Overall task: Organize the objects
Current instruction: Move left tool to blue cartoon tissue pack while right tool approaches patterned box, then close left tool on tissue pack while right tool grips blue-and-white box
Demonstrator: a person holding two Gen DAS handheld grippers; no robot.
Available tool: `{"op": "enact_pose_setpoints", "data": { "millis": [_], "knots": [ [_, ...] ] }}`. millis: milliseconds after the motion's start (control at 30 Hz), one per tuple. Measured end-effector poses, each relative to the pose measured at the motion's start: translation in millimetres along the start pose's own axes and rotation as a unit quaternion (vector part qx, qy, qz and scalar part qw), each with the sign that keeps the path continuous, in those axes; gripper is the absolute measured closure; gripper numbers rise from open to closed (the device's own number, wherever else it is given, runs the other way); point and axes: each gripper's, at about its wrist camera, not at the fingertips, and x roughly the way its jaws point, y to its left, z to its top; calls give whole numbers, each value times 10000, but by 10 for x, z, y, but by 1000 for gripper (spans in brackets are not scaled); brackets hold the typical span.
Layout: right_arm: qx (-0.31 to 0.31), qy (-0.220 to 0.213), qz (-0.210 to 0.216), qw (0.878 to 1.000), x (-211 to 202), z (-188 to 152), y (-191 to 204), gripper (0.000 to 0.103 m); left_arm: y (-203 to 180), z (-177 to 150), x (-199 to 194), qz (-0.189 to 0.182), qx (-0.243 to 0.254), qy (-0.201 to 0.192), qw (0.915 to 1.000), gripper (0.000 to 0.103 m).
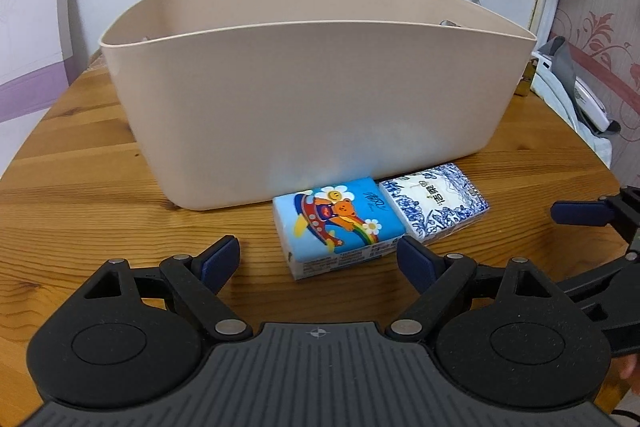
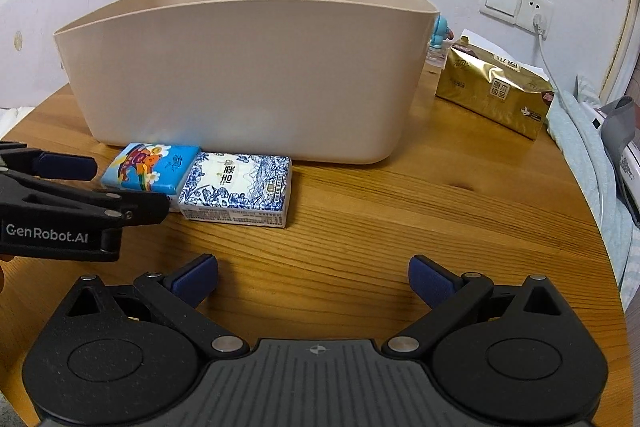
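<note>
A beige plastic bin (image 1: 304,107) (image 2: 248,79) stands on the round wooden table (image 1: 100,195) (image 2: 420,211). Two tissue packs lie side by side against its front wall: a light blue cartoon pack (image 1: 334,223) (image 2: 150,167) and a blue-and-white floral pack (image 1: 434,205) (image 2: 236,187). My left gripper (image 1: 320,261) hovers just short of the cartoon pack, open, with nothing between its fingers. My right gripper (image 2: 312,277) is open over bare wood, in front of and to the right of the floral pack. Each gripper shows at the edge of the other's view.
A gold tissue package (image 2: 494,91) lies at the back right of the table beside the bin. A small blue figure (image 2: 440,33) peeks out behind the bin's right end. Bedding and a white device (image 1: 588,103) sit off the table's right edge. A wall socket with a plugged cable (image 2: 540,21) is behind.
</note>
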Motion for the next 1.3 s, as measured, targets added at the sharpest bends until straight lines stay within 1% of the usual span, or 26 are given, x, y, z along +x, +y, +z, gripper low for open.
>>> {"op": "enact_pose_setpoints", "data": {
  "millis": [133,300,467,600,700,767,867,967,1133,1300],
  "knots": [
    [47,-64,158,9998,36,-6,6,0,-36,17,51,-7,5,36,10000,16],
    [4,-199,219,9996,57,-18,38,0,-91,43,108,1,-7,30,10000,12],
    [-19,-235,253,9994,72,-18,59,0,-121,47,164,244,73,0,9997,11],
    [6,-182,217,9996,108,35,100,0,-50,52,186,365,-40,-81,9993,11],
    [65,-150,146,9998,154,99,147,0,53,27,179,434,-182,-211,9987,10],
    [70,-183,142,9997,179,119,175,0,122,26,178,555,-289,-195,9979,6],
    [110,-219,132,9996,218,150,208,0,226,77,217,660,-326,-29,9973,0],
    [147,-212,97,9996,267,201,234,0,276,120,265,585,-256,-41,9980,0],
    [202,-311,38,9993,325,238,261,0,287,167,289,711,-379,-65,9967,0],
    [199,-409,17,9990,335,220,257,1,370,92,219,671,-408,-237,9966,0]
  ]
}}
